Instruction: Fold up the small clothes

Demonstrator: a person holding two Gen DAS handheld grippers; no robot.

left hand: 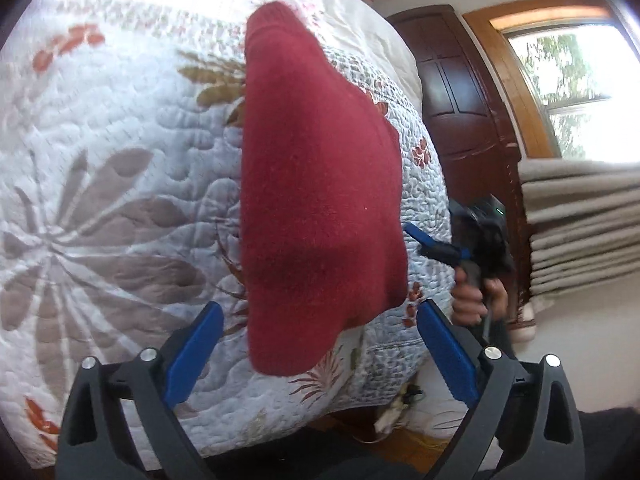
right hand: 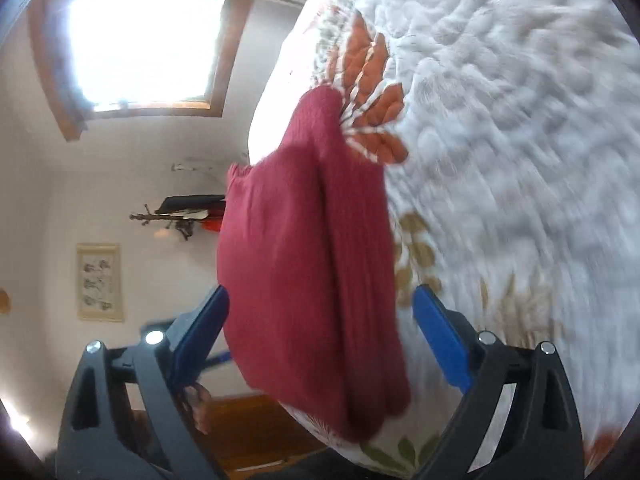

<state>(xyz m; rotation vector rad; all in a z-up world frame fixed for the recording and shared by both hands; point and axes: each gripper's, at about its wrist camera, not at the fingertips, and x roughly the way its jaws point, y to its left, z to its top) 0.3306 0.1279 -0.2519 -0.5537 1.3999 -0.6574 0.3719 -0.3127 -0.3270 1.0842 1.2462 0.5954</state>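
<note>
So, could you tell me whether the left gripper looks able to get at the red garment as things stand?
Probably yes: the left gripper is open, the red garment lies on the quilt straight ahead, and nothing sits between.

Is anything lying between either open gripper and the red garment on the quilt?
Nothing visible does. The red garment lies folded on the quilt, right ahead of the open left gripper. The right gripper is open too, with the garment directly ahead between its spread fingers. Only bare quilt lies around it.
</note>
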